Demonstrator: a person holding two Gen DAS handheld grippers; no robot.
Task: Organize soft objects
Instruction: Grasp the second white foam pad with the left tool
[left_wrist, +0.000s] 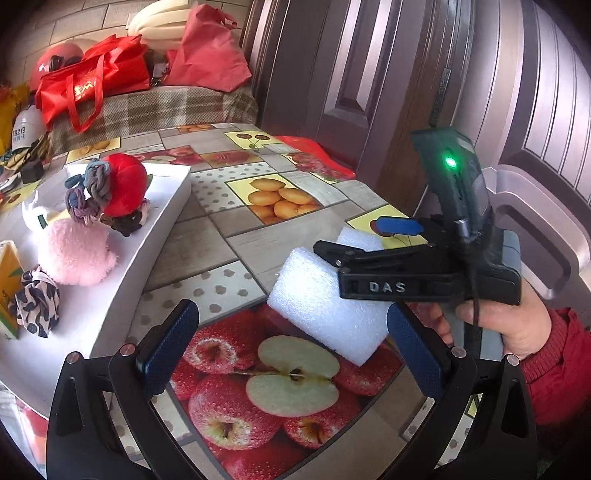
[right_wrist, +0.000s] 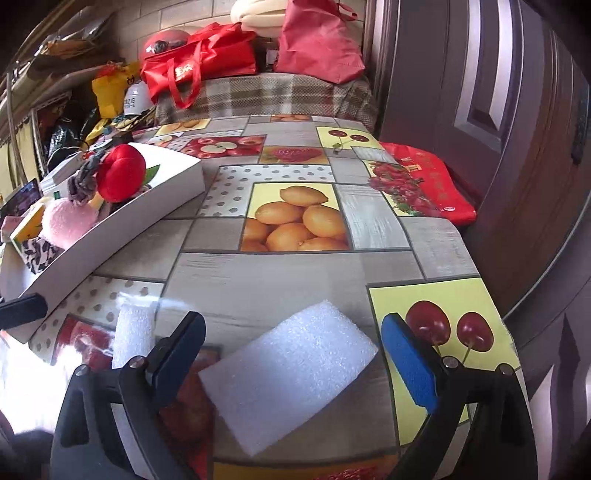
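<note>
A white foam block (left_wrist: 325, 314) lies on the fruit-print tablecloth. In the right wrist view it (right_wrist: 291, 373) sits between the fingers of my open right gripper (right_wrist: 291, 362), which straddles it without touching. A second foam piece (right_wrist: 133, 332) lies to its left, and shows behind the first (left_wrist: 360, 240) in the left wrist view. My left gripper (left_wrist: 291, 347) is open and empty, just short of the block. The right gripper (left_wrist: 373, 240) shows from the side there. A white tray (left_wrist: 162, 225) at left holds a red plush (left_wrist: 125, 184), a pink plush (left_wrist: 74, 254) and knotted cloth pieces (left_wrist: 92, 188).
The table's right edge runs close to a brown door (right_wrist: 480, 92). A flat red bag (right_wrist: 424, 181) lies at that edge. Behind the table, a plaid-covered surface (right_wrist: 277, 96) carries red bags (right_wrist: 199, 62). Clutter stands at far left (right_wrist: 74, 122).
</note>
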